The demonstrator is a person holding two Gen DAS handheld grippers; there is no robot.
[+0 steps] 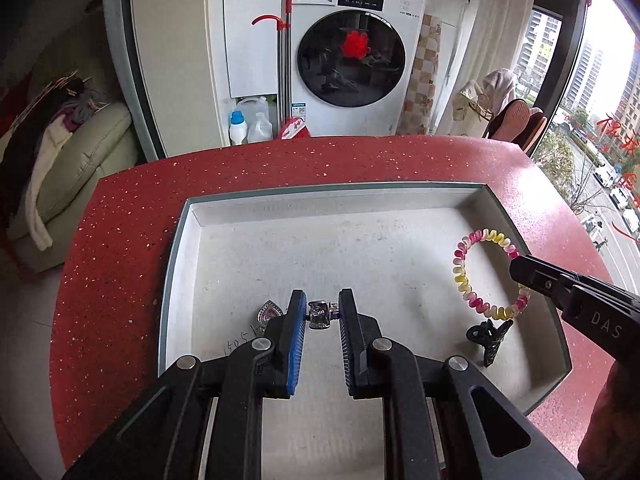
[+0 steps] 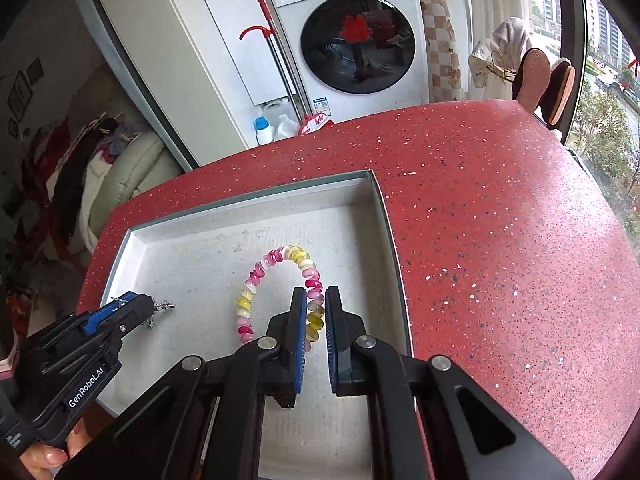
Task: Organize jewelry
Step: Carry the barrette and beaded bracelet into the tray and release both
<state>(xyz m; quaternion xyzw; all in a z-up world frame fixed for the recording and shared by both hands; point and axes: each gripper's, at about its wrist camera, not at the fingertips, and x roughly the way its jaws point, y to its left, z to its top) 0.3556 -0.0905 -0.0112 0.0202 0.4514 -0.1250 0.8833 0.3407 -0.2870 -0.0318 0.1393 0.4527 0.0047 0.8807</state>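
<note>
Over the tray [image 1: 184,248], the left hand-held gripper [image 1: 319,314] pinches a silver charm [image 1: 319,315]; the right hand-held gripper [image 2: 316,312] grips the coil bracelet [image 2: 256,280]. A black clip [image 1: 489,338] already lies inside; both held pieces remain unplaced.

Two wrist fisheyes, both tilted steeply down over one shallow tray [image 1: 182,240] on a red speckled counter [image 1: 120,220].

The left wrist view looks along its own fingers [image 1: 296,312], close above the tray's near left part, with the tray filling the lower centre of the frame and the right gripper [image 1: 516,268] entering at right centre. The right wrist view sits close over the tray's right side, so the tray [image 2: 120,256] lies at lower left, bare counter [image 2: 500,220] fills the right half, and the left gripper [image 2: 154,306] shows at lower left. Both face the same way across the counter: each shares the coiled bracelet [image 1: 464,264] [image 2: 256,276] and, at top centre, the washing machine [image 1: 352,60] [image 2: 360,44].
</note>
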